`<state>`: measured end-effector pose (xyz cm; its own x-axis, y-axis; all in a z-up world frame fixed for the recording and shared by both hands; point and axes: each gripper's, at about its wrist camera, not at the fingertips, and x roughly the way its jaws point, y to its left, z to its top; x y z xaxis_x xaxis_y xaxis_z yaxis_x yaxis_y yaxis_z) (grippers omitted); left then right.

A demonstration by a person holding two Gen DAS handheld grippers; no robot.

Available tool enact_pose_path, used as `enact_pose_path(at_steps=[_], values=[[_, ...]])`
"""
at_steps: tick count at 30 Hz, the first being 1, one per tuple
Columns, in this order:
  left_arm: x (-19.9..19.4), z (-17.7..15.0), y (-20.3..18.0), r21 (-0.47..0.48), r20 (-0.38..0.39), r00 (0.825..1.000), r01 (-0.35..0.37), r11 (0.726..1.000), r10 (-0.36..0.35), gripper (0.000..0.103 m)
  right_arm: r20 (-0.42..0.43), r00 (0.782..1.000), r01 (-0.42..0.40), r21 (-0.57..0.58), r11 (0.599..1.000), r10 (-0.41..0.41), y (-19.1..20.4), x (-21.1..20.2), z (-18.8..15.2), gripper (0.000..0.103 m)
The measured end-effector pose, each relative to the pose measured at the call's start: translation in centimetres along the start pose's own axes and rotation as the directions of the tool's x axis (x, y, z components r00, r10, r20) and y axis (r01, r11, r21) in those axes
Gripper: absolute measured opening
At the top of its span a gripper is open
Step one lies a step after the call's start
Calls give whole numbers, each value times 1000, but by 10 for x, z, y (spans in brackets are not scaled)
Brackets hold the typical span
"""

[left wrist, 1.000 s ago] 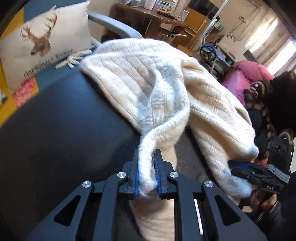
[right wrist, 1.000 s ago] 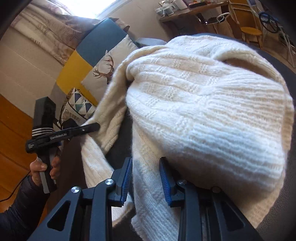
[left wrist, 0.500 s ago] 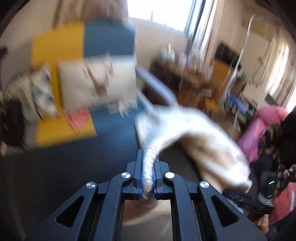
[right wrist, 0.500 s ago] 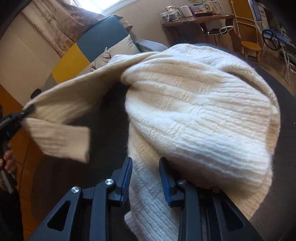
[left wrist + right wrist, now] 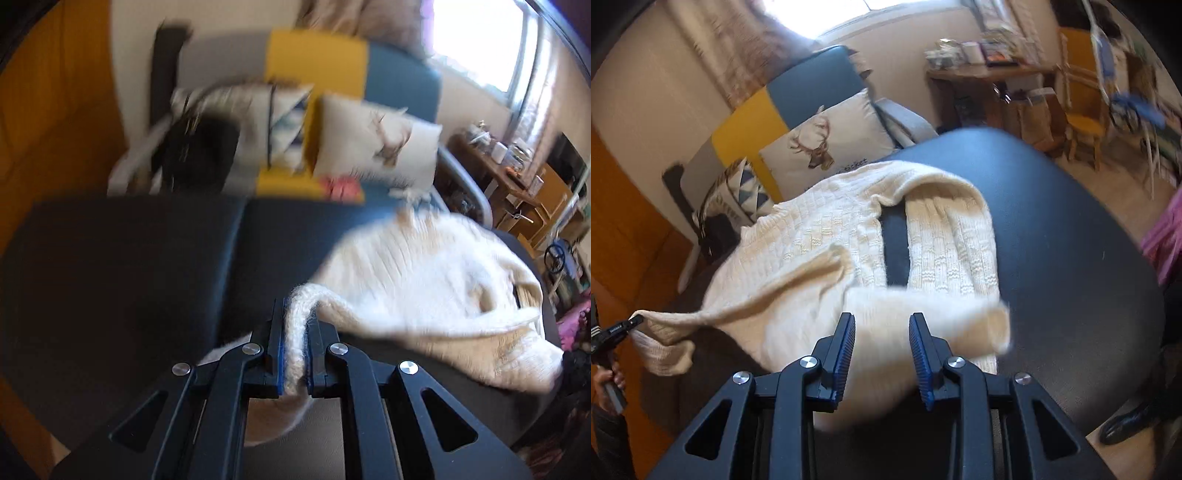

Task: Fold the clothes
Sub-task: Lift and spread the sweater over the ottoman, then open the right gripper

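Cream knit sweater (image 5: 820, 251) spread across the dark surface (image 5: 1071, 258), one sleeve folded back along its right side with a strip of surface showing between sleeve and body. Left gripper (image 5: 294, 347) clamped tight on a narrow edge of the knit — the fabric runs up between the blue pads and off to the right, lifted clear of the surface. Right gripper (image 5: 882, 354) stands partly apart; a blurred fold of the sweater lies between its pads, but whether they press on it cannot be told. Behind the surface: a blue-and-yellow sofa (image 5: 812, 85) with a deer-print cushion (image 5: 827, 147). Left-wrist view heavily blurred.
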<state>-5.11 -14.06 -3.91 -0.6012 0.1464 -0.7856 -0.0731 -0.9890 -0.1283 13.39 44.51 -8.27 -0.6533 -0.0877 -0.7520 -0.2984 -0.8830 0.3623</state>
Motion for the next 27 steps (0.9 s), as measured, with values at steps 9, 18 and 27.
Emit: enact_pose_path(at_steps=[9,18,27], values=[[-33,7,-17,2,89,984,152,988,-152,8,-216,975,-76,-96,992,54,19,75,39,34],[-34,44,-57,60,104,981,157,986,-163,8,-269,939,-173,166,971,214,11,131,19,26],[-44,68,-72,62,121,978,162,985,-169,9,11,857,-512,-108,852,516,105,-35,11,11]])
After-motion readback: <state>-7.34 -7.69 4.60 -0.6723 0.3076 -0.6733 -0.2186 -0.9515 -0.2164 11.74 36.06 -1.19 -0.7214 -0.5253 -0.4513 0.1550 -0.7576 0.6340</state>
